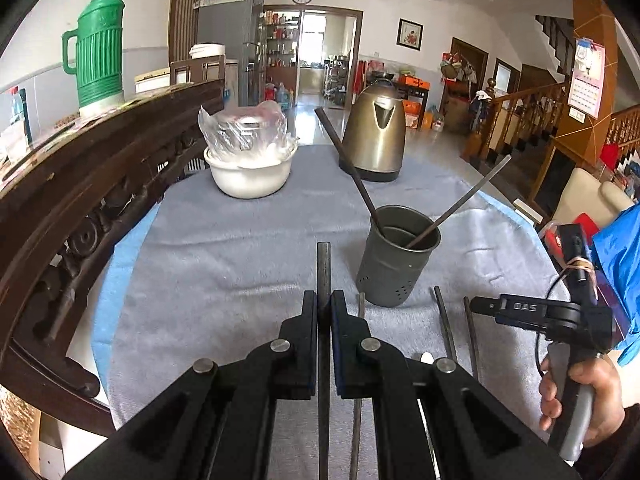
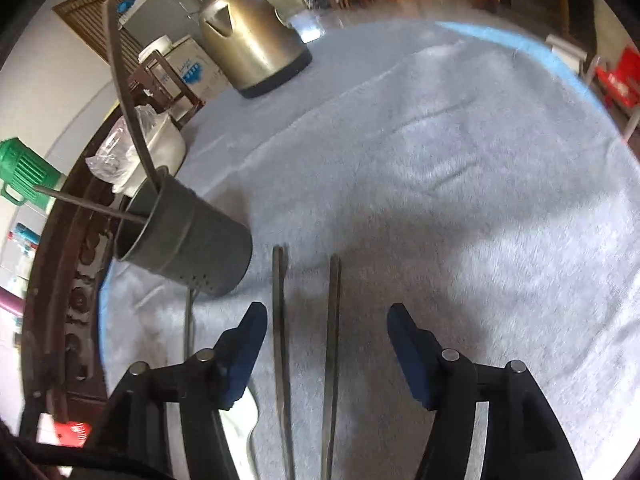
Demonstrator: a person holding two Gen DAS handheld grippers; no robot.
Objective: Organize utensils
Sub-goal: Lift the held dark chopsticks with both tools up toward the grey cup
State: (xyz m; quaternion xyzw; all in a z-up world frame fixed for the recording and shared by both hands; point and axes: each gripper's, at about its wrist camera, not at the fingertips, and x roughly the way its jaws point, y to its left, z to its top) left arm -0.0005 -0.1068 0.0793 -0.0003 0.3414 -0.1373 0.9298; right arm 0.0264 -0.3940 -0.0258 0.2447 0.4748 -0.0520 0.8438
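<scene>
I count two dark utensils already standing in the grey perforated metal cup (image 1: 394, 254). My left gripper (image 1: 324, 312) is clamped on a third dark metal stick (image 1: 324, 276); my right gripper (image 2: 326, 330) hangs spread above two flat-lying sticks (image 2: 306, 320), and another stick lies beside them.

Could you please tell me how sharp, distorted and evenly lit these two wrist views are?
Left wrist view: sharp, strong fisheye bending the dark wooden rail, bright doorway glare behind the kettle. Right wrist view: softer, motion-blurred grey cloth, a broad shadow ahead of the right gripper, dark vignetted corners.
</scene>
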